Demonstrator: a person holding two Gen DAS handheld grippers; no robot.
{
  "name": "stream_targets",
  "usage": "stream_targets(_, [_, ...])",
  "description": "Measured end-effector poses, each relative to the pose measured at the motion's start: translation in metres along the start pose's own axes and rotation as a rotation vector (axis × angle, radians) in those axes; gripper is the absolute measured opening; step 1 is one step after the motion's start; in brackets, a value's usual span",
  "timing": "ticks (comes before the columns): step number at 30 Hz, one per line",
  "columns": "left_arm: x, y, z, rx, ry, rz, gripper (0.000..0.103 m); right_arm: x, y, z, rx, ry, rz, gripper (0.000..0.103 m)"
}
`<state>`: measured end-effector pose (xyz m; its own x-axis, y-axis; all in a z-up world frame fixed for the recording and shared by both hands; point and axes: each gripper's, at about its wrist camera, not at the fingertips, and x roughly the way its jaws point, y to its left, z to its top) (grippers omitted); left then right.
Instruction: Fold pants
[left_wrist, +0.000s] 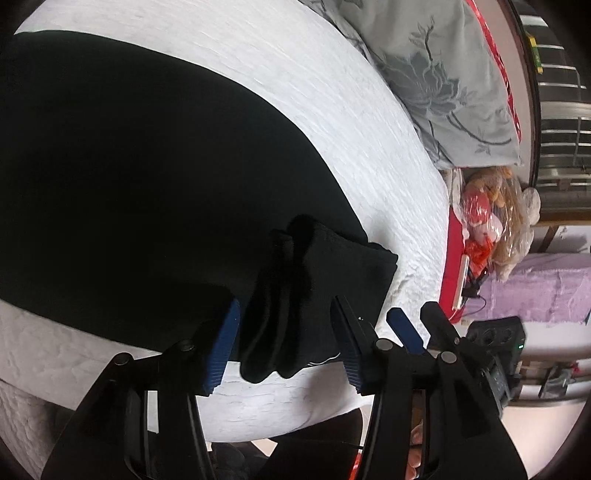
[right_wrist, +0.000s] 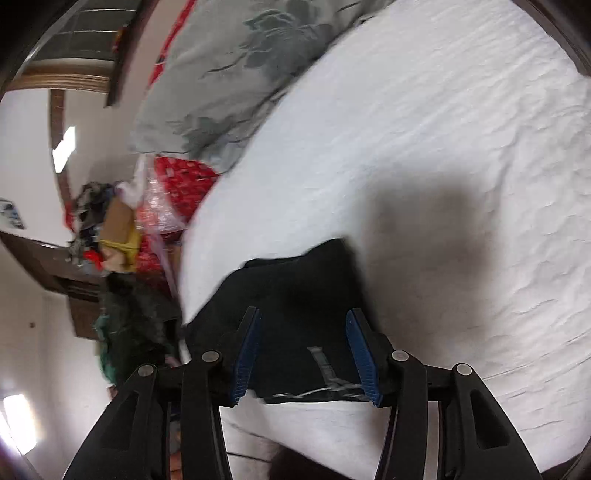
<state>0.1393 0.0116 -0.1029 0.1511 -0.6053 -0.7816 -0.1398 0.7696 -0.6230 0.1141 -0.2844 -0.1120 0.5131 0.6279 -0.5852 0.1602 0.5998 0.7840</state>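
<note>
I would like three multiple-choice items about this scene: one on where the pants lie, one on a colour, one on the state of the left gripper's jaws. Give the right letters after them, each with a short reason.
1. Where do the pants lie?
A. on the white bed cover
B. on the floor
C. on a chair

2. What colour are the pads inside the jaws?
A. red
B. blue
C. yellow

3. How do the jaws of the left gripper stand?
A. clamped tight on the pillow
B. pressed flat on each other
C. apart, with a bunched end of the pants between them

Answers:
1 A, the black cloth is spread over the white cover.
2 B, the ribbed pads show blue in both views.
3 C, both pads stand clear of the cloth bundle.
</note>
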Motion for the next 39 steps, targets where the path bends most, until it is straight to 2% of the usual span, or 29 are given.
stream_targets(2, [0.004, -0.004, 0.000, 0.015, 0.014, 0.002, 0.053, 0.004, 0.010, 0.000, -0.052, 0.031, -0.017, 0.050])
stream_targets(5, [0.009, -0.008, -0.001, 0.027, 0.025, 0.001, 0.060, 0.005, 0.014, 0.003, -0.087, 0.022, -0.078, 0.054])
stream_targets(11, [0.015, -0.019, 0.002, 0.040, -0.005, 0.033, 0.058, 0.011, 0.001, 0.008, -0.087, 0.021, -0.170, 0.055])
stream_targets(13, [0.017, -0.021, 0.004, 0.045, -0.024, 0.049, 0.049, 0.013, -0.001, 0.007, -0.096, 0.019, -0.183, 0.055])
stream_targets(14, [0.019, -0.023, 0.005, 0.055, -0.031, 0.064, 0.035, 0.013, -0.003, 0.007, -0.097, 0.016, -0.182, 0.055])
stream_targets(15, [0.022, -0.025, 0.007, 0.069, -0.031, 0.088, 0.027, 0.015, -0.005, 0.006, -0.100, 0.013, -0.185, 0.051])
stream_targets(18, [0.024, -0.026, 0.011, 0.075, -0.035, 0.094, 0.018, 0.021, -0.005, 0.005, -0.106, 0.024, -0.184, 0.033])
stream_targets(20, [0.022, -0.029, 0.016, 0.080, -0.035, 0.079, 0.012, 0.023, -0.005, 0.004, -0.111, 0.013, -0.190, 0.029])
stream_targets(22, [0.013, -0.035, 0.023, 0.096, -0.061, 0.052, 0.012, 0.019, -0.006, 0.005, -0.093, -0.011, -0.172, 0.022])
stream_targets(24, [0.010, -0.042, 0.028, 0.152, -0.096, 0.108, 0.012, 0.011, -0.005, 0.005, -0.075, -0.053, -0.140, 0.022])
stream_targets(25, [0.014, -0.042, 0.030, 0.175, -0.090, 0.153, 0.012, 0.010, -0.005, 0.004, -0.077, -0.070, -0.136, 0.022])
stream_targets(27, [0.026, -0.034, 0.032, 0.179, -0.048, 0.189, 0.012, 0.019, -0.007, 0.003, -0.085, -0.046, -0.154, 0.022])
stream_targets(30, [0.019, -0.027, 0.030, 0.165, -0.047, 0.135, 0.014, 0.028, -0.010, 0.001, -0.117, -0.022, -0.210, 0.028])
stream_targets(33, [0.002, -0.020, 0.027, 0.140, -0.057, 0.119, 0.014, 0.016, -0.009, 0.003, -0.090, -0.039, -0.184, 0.028])
stream_targets(36, [-0.018, -0.019, 0.018, 0.127, -0.113, 0.094, 0.014, -0.007, 0.001, 0.002, -0.101, -0.095, -0.110, 0.028])
stream_targets(38, [-0.025, -0.021, 0.012, 0.123, -0.129, 0.059, 0.014, -0.013, 0.006, -0.002, -0.114, -0.087, -0.045, 0.029])
stream_targets(39, [-0.027, -0.024, 0.008, 0.130, -0.136, 0.027, 0.018, -0.012, 0.007, -0.005, -0.119, -0.070, -0.030, 0.029])
